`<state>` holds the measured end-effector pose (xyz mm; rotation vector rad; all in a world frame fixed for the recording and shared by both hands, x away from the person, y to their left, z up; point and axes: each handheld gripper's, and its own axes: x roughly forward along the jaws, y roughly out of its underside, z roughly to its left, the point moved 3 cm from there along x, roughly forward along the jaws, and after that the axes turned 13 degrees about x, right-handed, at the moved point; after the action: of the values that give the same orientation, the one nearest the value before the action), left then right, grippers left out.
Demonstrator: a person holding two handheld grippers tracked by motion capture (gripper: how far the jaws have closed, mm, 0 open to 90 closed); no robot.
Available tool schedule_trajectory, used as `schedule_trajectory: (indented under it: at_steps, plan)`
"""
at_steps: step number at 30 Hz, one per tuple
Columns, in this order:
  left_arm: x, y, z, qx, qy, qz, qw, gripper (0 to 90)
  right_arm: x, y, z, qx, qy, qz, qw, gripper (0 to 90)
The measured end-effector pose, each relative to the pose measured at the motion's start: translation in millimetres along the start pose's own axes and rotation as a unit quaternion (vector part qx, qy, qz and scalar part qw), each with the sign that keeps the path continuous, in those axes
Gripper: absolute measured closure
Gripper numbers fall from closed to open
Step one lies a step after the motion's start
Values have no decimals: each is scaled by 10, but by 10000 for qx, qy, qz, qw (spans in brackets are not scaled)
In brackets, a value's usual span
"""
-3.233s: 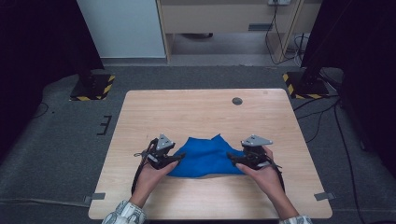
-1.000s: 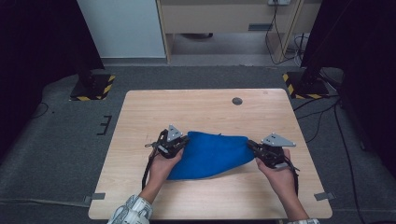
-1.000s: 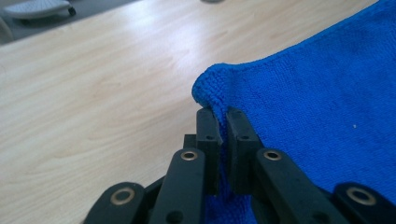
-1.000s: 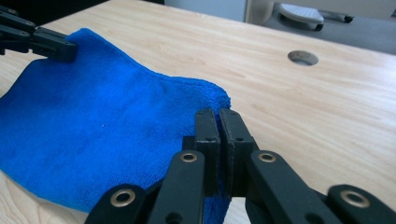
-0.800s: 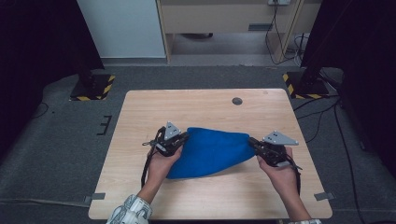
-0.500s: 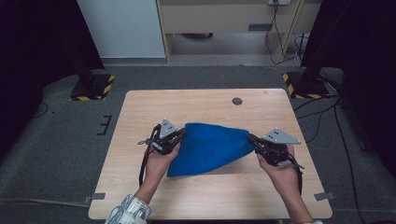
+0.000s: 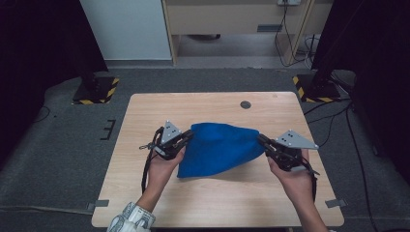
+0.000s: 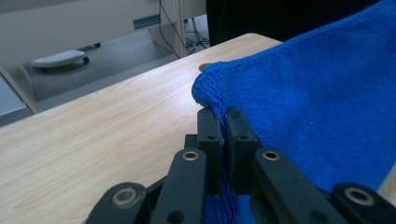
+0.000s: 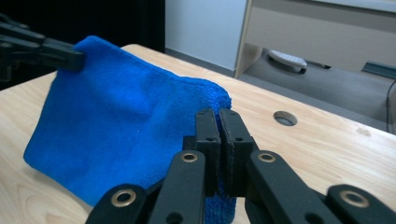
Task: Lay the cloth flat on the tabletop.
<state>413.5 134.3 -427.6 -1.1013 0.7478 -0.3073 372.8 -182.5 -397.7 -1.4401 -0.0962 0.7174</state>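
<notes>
the left gripper point(image 7: 186, 137) and the right gripper point(image 7: 262, 141) each pinch, jaws clamped tight, one upper corner of a blue terry cloth point(image 7: 218, 149). the cloth hangs stretched between them over the middle of the light wooden table point(image 7: 145, 108), its lower edge near the tabletop

The blue cloth point(image 7: 220, 150) I held was a thick terry weave, its nap looped and fuzzy, wholly matt, with a rougher rolled hem at its corner. My left gripper point(image 8: 223, 122) had jaws of black plastic, smooth with a dull sheen, their links pinned by brassy metal rivets; my right gripper point(image 9: 219, 123) was the same. Each carried a flat grey plate point(image 7: 296, 139), matt like painted metal. The table point(image 7: 145, 111) was pale wood-grain laminate, smooth and satin, with a dark round grommet point(image 7: 245, 104) at one o'clock from the cloth.
</notes>
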Motion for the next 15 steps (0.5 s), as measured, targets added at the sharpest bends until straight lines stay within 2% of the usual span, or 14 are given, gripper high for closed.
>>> schedule_trajectory:
  at_steps: [5, 10, 15]
  plan:
    - [-49, -96, -39, 82, -1, -95, 9999, 860, 5, 23, -104, 114, 51, -33, 9999, 870]
    - [-135, -185, -20, 60, -7, -261, 9996, 859, -19, -4, -126, 167, 75, -110, 9998, 870]
    - [-184, -210, 7, 31, -21, -310, 9995, 861, -43, -30, -124, 160, 66, -131, 9998, 870]
